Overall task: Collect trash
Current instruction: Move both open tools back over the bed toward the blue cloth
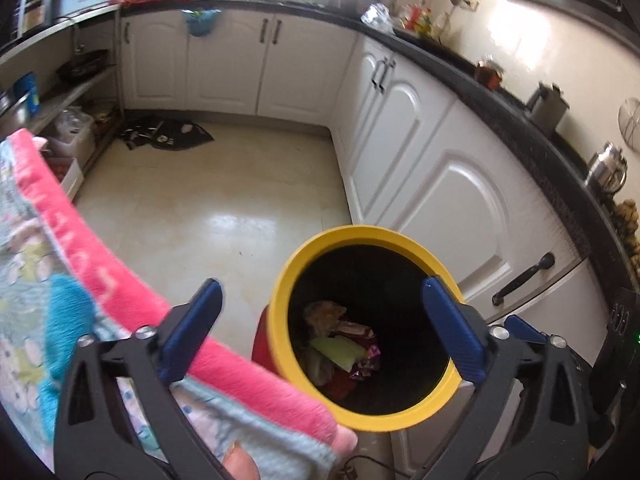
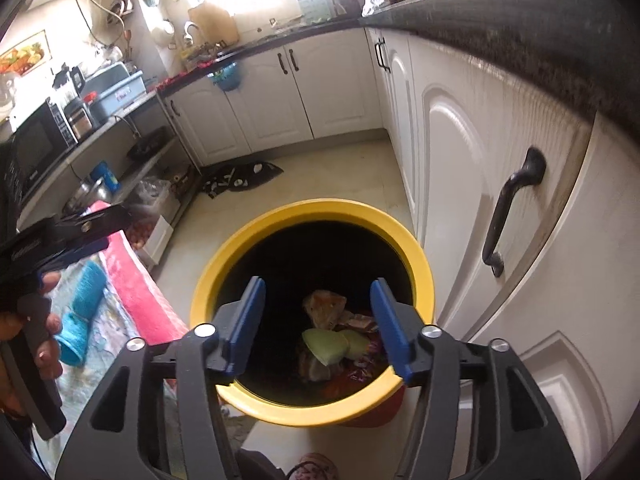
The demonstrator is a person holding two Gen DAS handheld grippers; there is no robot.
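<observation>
Our left gripper (image 1: 320, 320) and right gripper (image 2: 318, 320) hang released and empty over the yellow-rimmed round bin (image 2: 420, 264). Wrappers (image 2: 336, 344) lie inside; we judge the deposit done, next fetching further trash.

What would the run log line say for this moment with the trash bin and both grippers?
task: collect trash | left gripper: open, empty | right gripper: open, empty, over bin | yellow-rimmed bin: wrappers inside | stage: cannot tell
</observation>
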